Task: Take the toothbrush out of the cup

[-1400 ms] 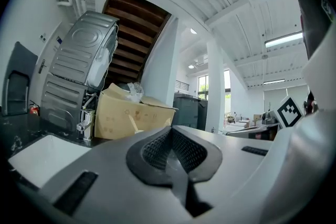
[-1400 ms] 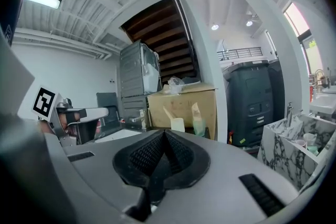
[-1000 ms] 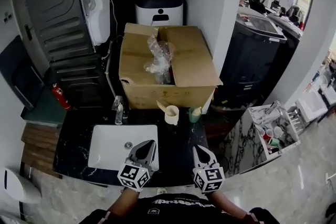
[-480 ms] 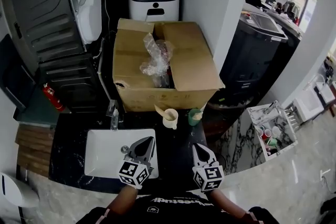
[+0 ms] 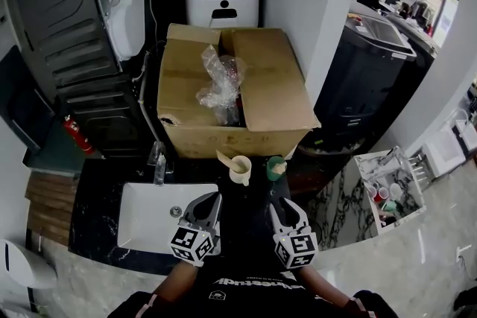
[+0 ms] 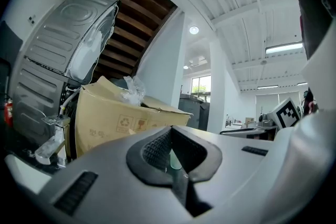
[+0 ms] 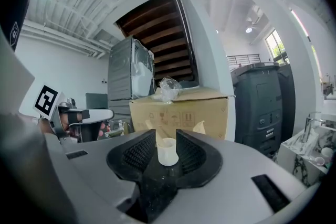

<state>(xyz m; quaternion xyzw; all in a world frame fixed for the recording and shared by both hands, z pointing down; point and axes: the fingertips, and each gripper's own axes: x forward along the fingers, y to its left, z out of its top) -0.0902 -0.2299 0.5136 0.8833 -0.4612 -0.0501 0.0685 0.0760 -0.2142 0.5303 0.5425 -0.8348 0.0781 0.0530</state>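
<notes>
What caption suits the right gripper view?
Right gripper, fingers just opening and empty, sights the cream plastic cup before a brown cardboard box.

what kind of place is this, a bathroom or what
Probably a washstand set up in an open office, not a home bathroom: a white rectangular sink in a black marble counter, a large brown cardboard box behind it, office desks beyond.

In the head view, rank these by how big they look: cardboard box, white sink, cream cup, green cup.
1. cardboard box
2. white sink
3. cream cup and green cup: these look about alike, so no ranking between them.
</notes>
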